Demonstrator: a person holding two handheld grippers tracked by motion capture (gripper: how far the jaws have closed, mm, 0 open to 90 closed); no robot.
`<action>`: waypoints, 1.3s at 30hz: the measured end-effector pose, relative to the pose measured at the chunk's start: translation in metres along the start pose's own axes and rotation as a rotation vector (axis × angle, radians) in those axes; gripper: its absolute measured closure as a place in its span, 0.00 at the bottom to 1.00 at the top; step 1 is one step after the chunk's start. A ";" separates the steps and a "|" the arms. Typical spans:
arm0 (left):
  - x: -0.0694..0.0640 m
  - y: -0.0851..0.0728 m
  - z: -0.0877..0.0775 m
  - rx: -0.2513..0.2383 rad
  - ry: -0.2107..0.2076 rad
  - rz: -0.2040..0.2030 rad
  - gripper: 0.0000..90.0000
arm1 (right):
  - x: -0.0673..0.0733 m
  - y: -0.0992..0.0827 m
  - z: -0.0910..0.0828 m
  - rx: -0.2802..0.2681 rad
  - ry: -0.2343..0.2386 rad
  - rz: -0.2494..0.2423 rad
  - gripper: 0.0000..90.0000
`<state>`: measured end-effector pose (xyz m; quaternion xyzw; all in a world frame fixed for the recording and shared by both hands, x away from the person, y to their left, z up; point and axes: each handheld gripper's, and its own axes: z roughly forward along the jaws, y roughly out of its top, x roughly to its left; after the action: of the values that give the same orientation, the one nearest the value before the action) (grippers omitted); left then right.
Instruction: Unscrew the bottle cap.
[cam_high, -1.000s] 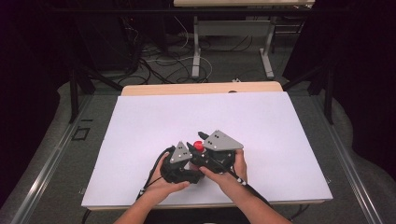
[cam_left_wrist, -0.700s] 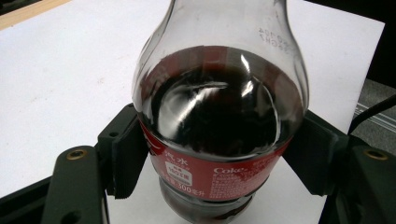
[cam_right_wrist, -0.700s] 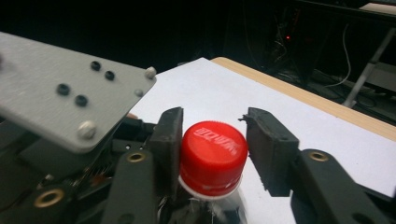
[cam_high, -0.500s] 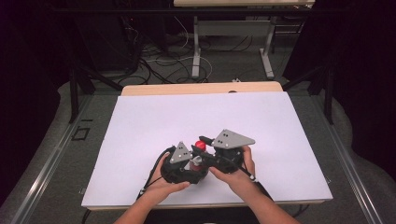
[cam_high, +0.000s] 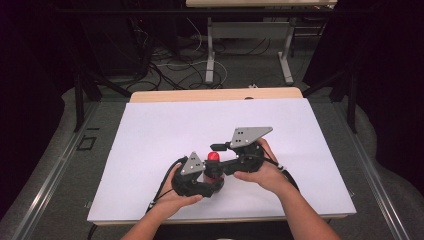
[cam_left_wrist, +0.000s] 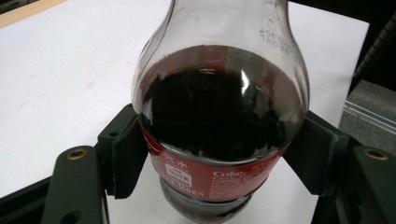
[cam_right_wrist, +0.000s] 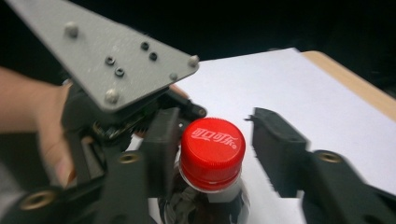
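Red plastic, the ribbed cap (cam_right_wrist: 212, 151) tops our cola bottle (cam_left_wrist: 219, 121), standing upright with its long axis vertical, cap skyward, at six o'clock on the white table sheet (cam_high: 150, 135); we clamp the left gripper (cam_left_wrist: 219, 158) on its smooth, bulbous labelled body; our right gripper (cam_right_wrist: 212, 154) has just been opening, its jaws straddling the cap, the right one clear; since earlier, this hand shifted toward three o'clock.
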<state>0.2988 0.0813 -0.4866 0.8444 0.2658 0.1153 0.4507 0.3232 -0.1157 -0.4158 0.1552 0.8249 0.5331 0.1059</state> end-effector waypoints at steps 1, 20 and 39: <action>0.001 0.000 0.000 -0.001 0.005 0.003 0.33 | 0.004 0.000 0.001 -0.004 -0.042 0.008 0.50; 0.001 0.000 -0.003 -0.015 0.021 -0.016 0.33 | 0.037 0.000 0.019 -0.047 -0.378 0.110 0.57; 0.000 0.001 -0.004 -0.011 -0.022 0.007 0.33 | -0.009 0.005 0.003 0.024 0.104 -0.035 0.67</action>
<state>0.2975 0.0836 -0.4840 0.8439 0.2574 0.1092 0.4578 0.3329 -0.1143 -0.4129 0.1141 0.8384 0.5284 0.0704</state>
